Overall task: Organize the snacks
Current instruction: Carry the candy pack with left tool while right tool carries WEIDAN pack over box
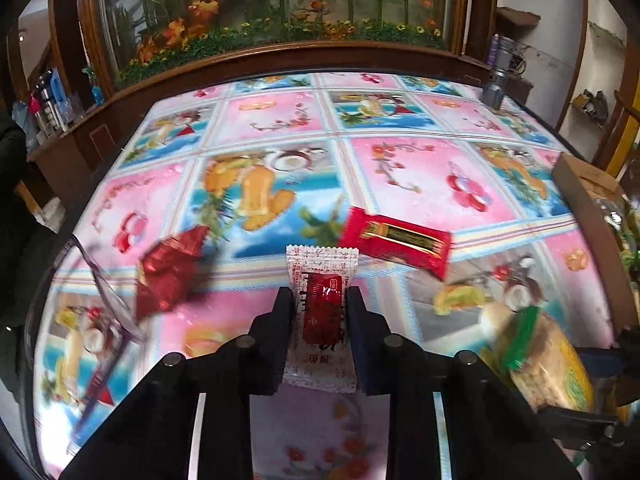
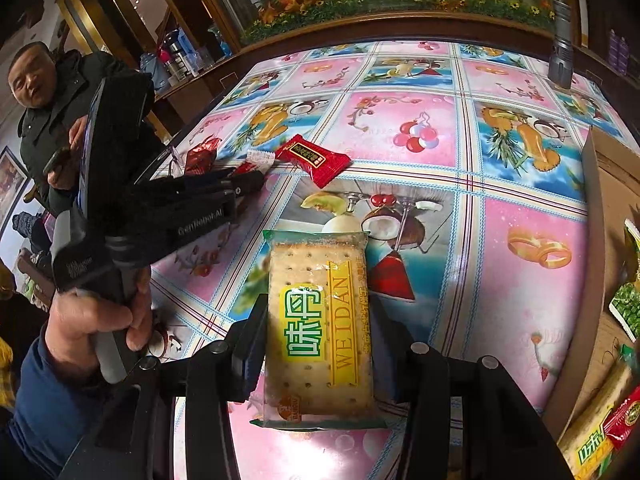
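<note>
**A:** that tablecloth [image 1: 420, 184] looks like glossy printed plastic to me, smooth and reflective. Wood frame [image 1: 280, 56] right behind it has a dark polished finish.

**B:** agreed. The cracker pack [image 2: 320, 328] over the cloth is clear shiny film, cracker inside looks dry and pitted. Red wrapper [image 1: 396, 242] lying on the cloth is glossy foil-ish plastic. Both grippers' fingers [image 2: 250, 344] are matt black plastic. Cardboard box [image 2: 600, 216] at the cloth's right edge is plain matt brown.

A surface [image 2: 532, 264] under a fruit-print cloth carries a red packet [image 2: 312, 159], a red candy [image 2: 200, 157], a flashlight [image 2: 561, 46] and a cardboard box [image 2: 600, 216].
</note>
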A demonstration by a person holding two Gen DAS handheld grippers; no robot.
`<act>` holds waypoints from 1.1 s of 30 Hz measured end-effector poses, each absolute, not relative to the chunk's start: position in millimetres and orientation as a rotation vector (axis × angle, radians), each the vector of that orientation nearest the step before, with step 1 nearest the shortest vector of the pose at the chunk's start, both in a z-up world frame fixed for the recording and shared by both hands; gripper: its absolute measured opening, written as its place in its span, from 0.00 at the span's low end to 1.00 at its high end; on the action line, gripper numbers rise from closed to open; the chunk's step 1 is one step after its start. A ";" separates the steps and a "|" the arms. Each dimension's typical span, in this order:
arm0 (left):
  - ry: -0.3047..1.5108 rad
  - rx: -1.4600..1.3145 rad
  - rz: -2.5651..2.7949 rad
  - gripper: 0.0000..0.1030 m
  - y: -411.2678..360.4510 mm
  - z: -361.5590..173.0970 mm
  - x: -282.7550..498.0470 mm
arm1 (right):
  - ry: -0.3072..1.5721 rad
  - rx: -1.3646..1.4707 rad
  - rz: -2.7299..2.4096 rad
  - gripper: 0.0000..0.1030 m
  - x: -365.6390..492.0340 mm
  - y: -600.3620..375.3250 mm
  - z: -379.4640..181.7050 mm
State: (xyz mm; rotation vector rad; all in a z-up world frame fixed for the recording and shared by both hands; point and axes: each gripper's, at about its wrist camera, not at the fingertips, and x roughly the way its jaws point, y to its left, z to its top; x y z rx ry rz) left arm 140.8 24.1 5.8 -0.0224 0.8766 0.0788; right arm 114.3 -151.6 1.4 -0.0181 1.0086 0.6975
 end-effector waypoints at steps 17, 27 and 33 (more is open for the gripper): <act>0.830 0.045 0.030 0.20 -30.4 15.9 107.7 | 0.980 0.071 0.634 0.49 127.6 -174.4 12.3; 0.811 0.082 0.050 0.20 -37.5 16.8 102.7 | 0.979 0.076 0.625 0.49 129.2 -175.7 12.4; 0.804 0.080 0.048 0.20 -38.5 18.3 102.5 | 0.973 0.085 0.621 0.49 130.1 -178.3 14.1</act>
